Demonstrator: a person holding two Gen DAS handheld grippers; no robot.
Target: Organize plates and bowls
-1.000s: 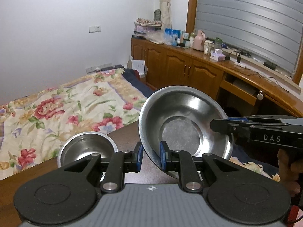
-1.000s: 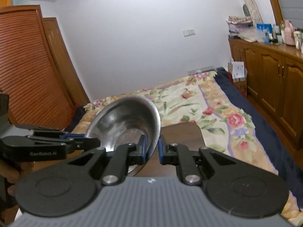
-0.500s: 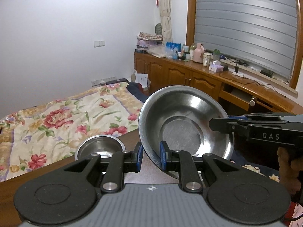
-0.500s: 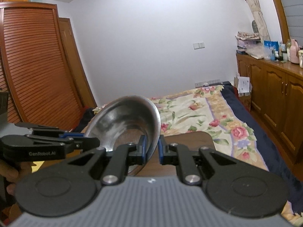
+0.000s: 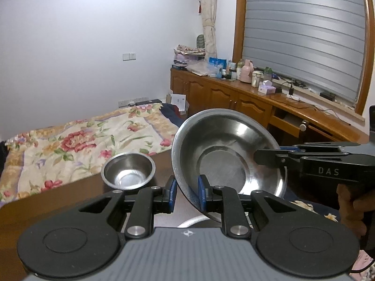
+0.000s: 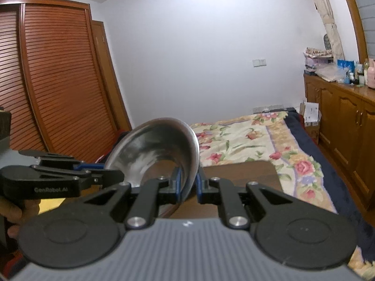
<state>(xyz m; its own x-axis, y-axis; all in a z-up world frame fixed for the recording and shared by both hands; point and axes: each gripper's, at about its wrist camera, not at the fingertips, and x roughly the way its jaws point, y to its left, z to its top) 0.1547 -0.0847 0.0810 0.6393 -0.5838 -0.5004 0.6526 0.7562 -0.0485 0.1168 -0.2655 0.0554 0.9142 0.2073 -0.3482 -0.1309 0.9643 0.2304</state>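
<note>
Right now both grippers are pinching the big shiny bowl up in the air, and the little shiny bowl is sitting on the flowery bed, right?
Not quite. The little bowl sits on the brown table, not on the bed; the left wrist view shows it. The rest holds: the left gripper and right gripper both pinch the big bowl.

The bed cover (image 5: pixel 93 135) is cream with red and pink flowers and green leaves. Both bowls, the large bowl (image 5: pixel 225 154) and the small bowl (image 5: pixel 129 171), are silver. The cabinets (image 5: pixel 225 98) are brown wood.
</note>
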